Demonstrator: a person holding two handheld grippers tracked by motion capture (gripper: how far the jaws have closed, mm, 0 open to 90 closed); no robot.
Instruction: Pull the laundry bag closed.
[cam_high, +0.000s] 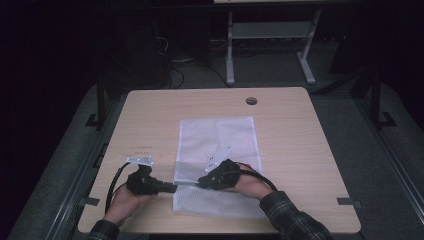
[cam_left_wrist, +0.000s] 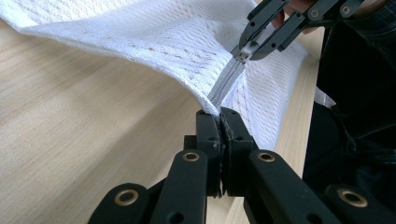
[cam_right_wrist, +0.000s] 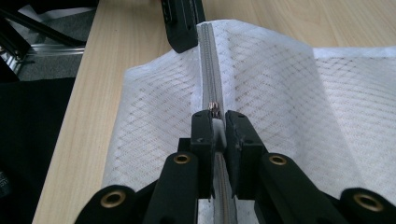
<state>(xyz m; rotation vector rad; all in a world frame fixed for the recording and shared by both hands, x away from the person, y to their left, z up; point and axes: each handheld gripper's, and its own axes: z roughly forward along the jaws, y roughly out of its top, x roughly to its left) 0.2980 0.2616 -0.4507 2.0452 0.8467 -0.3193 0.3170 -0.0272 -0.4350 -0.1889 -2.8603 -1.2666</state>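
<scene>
Both grippers clamp a white mesh bag (cam_high: 217, 165) on the worktop (cam_high: 300, 150): left gripper (cam_left_wrist: 219, 114) pinches its zipper (cam_left_wrist: 225, 84) end, right gripper (cam_right_wrist: 218, 122) grips the zipper pull (cam_right_wrist: 214, 108).

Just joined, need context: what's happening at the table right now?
A person is working the zipper of a white mesh bag lying on the wooden table, a handheld gripper in each hand. The left gripper is shut on the bag's edge at the end of the zipper, pulling it taut. The right gripper is shut on the zipper pull, partway along the zipper. The rest of the bag lies flat.
</scene>
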